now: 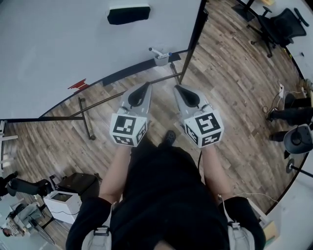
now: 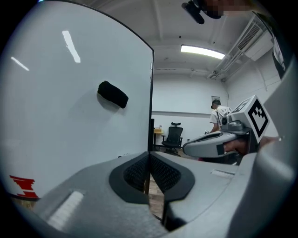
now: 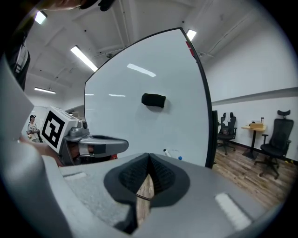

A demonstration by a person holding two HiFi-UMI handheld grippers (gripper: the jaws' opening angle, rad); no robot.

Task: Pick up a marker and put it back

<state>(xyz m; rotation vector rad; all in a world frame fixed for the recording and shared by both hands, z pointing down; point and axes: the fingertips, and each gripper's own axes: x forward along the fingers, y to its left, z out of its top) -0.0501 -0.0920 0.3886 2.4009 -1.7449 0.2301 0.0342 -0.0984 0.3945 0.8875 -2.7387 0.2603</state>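
A marker with a white body lies in a small grey holder at the whiteboard's lower edge; in the right gripper view the marker shows just past my jaws, with a blue cap beside it. My left gripper and right gripper are held side by side over the wooden floor, short of the board. Both are shut with nothing between the jaws. The same holds close up for the left gripper and right gripper.
A black eraser sticks to the whiteboard higher up. The board's black metal stand runs across the floor in front of me. Office chairs stand at the far right, and a person stands in the background.
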